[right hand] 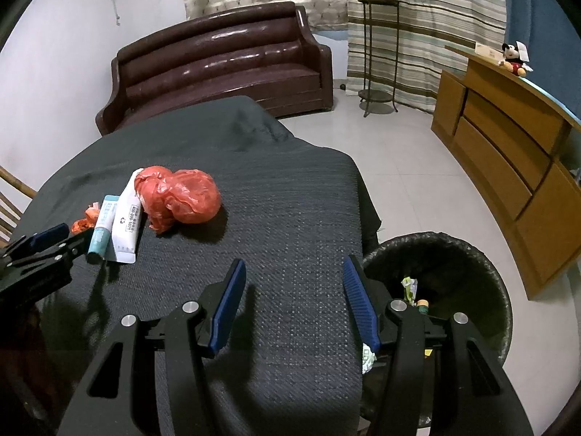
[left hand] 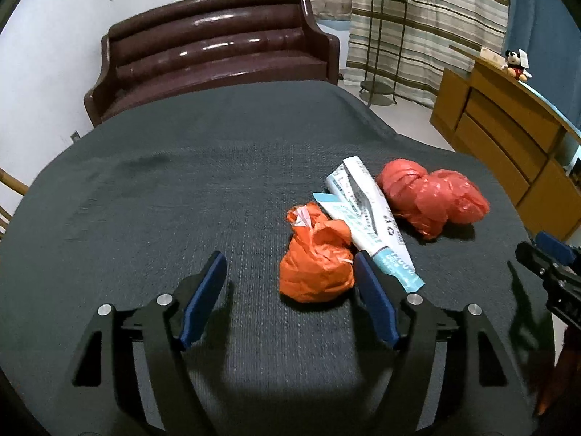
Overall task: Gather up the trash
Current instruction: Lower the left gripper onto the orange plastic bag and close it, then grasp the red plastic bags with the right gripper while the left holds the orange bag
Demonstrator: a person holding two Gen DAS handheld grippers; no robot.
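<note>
On the dark cloth-covered table lie a crumpled orange bag, a white and teal tube packet and a red plastic bag. My left gripper is open low over the cloth. The orange bag sits between its fingers, close to the right pad and well away from the left pad. My right gripper is open and empty near the table's right edge. In the right wrist view the red bag, the tube packet and the left gripper are at the left.
A black-lined bin with some trash inside stands on the tiled floor by the table's right edge. A brown sofa is behind the table. A wooden cabinet lines the right wall, and a plant stand is at the back.
</note>
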